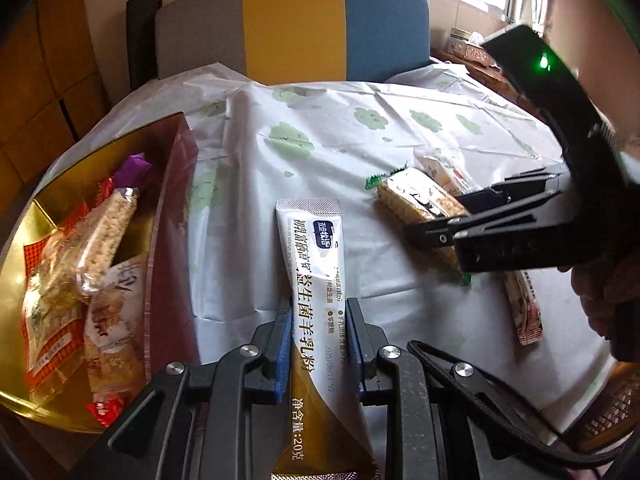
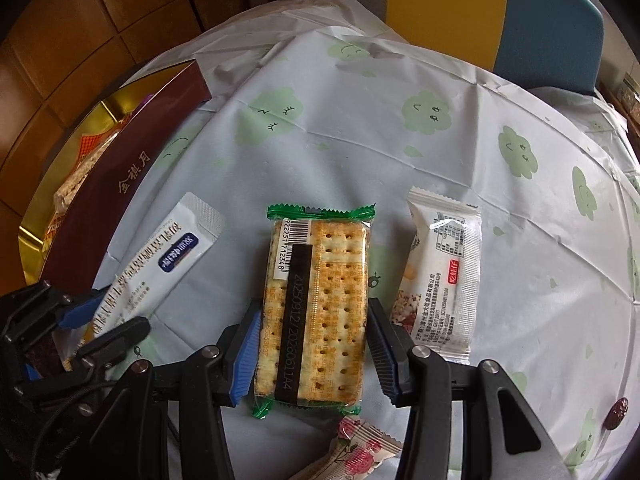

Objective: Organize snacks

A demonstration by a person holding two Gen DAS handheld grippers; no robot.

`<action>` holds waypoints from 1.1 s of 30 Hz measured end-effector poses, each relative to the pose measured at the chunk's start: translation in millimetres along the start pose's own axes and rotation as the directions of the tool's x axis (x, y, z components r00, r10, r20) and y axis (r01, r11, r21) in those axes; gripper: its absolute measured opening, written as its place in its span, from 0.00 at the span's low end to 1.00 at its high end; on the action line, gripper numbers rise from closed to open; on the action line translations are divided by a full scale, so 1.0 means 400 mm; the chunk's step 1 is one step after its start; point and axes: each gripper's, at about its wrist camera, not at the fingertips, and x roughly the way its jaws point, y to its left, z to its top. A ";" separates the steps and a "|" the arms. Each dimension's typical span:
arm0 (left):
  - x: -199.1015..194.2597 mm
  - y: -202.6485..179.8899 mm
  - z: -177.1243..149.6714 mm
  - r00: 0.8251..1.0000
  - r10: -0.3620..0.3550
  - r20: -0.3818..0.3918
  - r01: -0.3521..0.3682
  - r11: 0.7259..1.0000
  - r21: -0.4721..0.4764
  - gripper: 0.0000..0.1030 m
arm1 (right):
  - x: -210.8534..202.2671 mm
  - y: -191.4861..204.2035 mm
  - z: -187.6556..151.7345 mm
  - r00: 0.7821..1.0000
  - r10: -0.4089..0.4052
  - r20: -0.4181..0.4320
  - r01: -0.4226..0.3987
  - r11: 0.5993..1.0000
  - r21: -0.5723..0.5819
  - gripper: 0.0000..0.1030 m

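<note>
Between the blue pads of the left tongs (image 1: 318,344), seen from the left wrist, runs one long white-and-gold powder sachet (image 1: 316,280); the pads press its two edges, so these tongs grip it above the flowered tablecloth (image 1: 400,128). Left of them sits one gold-lined box (image 1: 172,208) with a maroon wall, holding a heap of wrapped snacks I cannot count exactly. To their right the right tongs (image 1: 434,226) reach over one cracker pack (image 1: 404,196), with two more packets beside it.

From the right wrist, the right tongs (image 2: 314,346) straddle the one green-edged cracker pack (image 2: 316,308) lying on the cloth; whether the pads press it I cannot tell. Just right of them lies one white cereal-bar packet (image 2: 440,280), below them one rose-printed packet (image 2: 356,452), and far right one dark round candy (image 2: 618,412). Left of them the sachet and box appear again.
</note>
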 end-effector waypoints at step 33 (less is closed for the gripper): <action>-0.186 0.182 0.018 0.988 0.033 0.153 -0.011 0.990 -0.138 0.23 | 0.008 0.049 -0.010 1.000 -0.026 0.004 0.026 0.998 -0.061 0.49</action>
